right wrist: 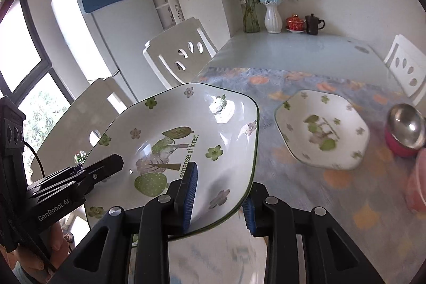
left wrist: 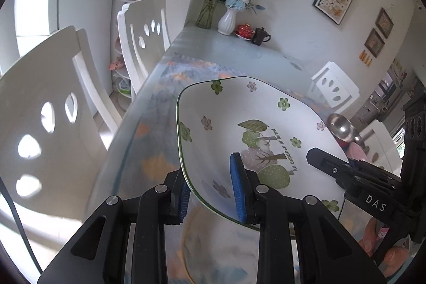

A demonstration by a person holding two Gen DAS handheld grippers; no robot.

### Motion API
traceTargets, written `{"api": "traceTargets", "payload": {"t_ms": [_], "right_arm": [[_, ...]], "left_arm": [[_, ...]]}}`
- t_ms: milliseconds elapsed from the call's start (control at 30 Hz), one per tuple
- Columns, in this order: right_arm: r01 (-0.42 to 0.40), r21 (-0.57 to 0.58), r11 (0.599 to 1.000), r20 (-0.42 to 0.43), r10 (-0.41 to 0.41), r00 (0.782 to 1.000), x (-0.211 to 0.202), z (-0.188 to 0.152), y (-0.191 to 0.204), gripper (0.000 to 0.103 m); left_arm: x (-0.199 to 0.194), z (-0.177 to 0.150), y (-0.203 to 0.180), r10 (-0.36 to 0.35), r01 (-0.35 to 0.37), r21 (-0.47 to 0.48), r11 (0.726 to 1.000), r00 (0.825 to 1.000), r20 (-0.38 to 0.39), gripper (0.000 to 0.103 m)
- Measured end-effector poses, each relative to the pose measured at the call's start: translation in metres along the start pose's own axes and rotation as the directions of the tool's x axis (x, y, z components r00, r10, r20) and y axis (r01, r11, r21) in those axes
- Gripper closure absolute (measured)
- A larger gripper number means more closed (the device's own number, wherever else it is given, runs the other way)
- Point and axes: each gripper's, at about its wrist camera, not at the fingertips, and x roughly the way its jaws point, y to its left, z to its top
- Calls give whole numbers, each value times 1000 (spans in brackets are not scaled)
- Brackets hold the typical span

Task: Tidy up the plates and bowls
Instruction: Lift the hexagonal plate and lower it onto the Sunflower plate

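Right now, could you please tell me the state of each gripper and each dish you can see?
Left gripper: shut on the lifted white floral plate's rim.
Right gripper: shut on the same plate's opposite rim.
Lifted white floral plate: held tilted above the table, empty.
Second white floral plate: lying flat on the patterned tablecloth, empty.
Steel bowl: resting in a pink bowl.

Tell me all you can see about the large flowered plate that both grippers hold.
The large plate is white, glossy like glazed ceramic, with rounded corners and a thin green rim. It shows small green and purple flowers, trees and the words "of forest". It is lifted and tilted above the patterned tablecloth. The right gripper clamps one edge and the left gripper the opposite edge, blue pads on both faces.
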Motion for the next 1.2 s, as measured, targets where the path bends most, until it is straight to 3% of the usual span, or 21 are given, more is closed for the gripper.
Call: {"api": "traceTargets", "payload": {"t_ms": [267, 600, 1200], "right_arm": [[31, 17, 999, -49, -30, 998, -42, -58, -5, 73], [42, 51, 998, -113, -36, 993, -38, -115, -9, 71], [83, 56, 995, -186, -72, 980, 4, -129, -9, 68]], "left_arm": [[-20, -53, -19, -16, 15, -25, 1000, 999, -49, 79], [-15, -102, -15, -17, 15, -24, 1000, 993, -118, 79], [15, -113, 4, -3, -6, -47, 999, 983, -182, 80]]}}
